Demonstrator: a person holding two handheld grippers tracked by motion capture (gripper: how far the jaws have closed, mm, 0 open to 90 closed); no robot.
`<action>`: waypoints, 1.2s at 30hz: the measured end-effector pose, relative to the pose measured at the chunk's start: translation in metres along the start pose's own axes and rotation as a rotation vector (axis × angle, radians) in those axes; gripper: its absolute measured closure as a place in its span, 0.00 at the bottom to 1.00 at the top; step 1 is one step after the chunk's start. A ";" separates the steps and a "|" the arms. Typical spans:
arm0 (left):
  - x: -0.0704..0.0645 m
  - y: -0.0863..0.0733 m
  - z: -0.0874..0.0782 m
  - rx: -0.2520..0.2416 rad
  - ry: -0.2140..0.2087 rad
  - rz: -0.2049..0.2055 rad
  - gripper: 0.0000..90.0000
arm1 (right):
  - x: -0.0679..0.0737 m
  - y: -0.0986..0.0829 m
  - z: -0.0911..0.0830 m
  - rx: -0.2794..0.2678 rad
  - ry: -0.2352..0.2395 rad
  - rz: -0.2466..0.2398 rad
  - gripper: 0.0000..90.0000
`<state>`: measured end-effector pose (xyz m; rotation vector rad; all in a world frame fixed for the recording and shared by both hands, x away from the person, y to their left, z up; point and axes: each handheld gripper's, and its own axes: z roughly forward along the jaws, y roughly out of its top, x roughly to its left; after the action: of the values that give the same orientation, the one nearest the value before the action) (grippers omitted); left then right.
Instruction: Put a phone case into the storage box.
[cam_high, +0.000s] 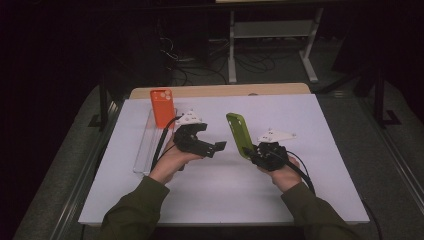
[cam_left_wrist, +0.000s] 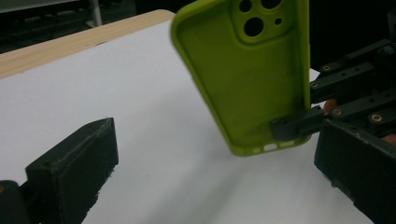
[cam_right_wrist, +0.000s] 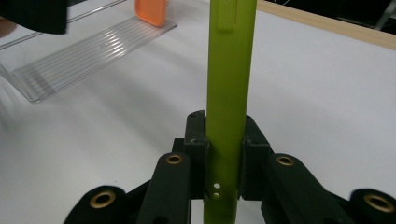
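Gripping green case (cam_high: 239, 135) — right tool (cam_high: 252, 152) upright.

Looks like a lab or test bench, not a home. At centre frame, a white sheet (cam_high: 280, 195) spread flat over a pale wooden table (cam_high: 220, 90) — a staged work surface. Beyond it, top centre, the white metal legs and crossbar of a second bench (cam_high: 272, 30), with loose black cables (cam_high: 195, 65) tangled on the grey floor beneath. At the far left and right edges, dark stand legs (cam_high: 102, 107) on the floor. Dim all round — light falling mainly on the sheet.
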<state>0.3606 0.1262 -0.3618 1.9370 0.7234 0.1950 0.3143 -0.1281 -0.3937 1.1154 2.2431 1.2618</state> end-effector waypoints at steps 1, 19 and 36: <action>-0.002 0.001 0.002 -0.005 -0.003 -0.005 0.00 | 0.002 0.000 0.000 0.004 0.002 0.001 0.85; -0.004 0.011 0.016 -0.050 -0.026 -0.021 0.00 | 0.020 0.002 0.006 -0.015 0.058 -0.014 0.85; -0.004 0.007 0.018 -0.079 -0.034 -0.027 0.00 | 0.034 0.001 0.015 -0.025 0.092 -0.025 0.85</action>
<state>0.3685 0.1079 -0.3639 1.8506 0.7083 0.1712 0.3027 -0.0935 -0.3979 1.0370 2.2936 1.3530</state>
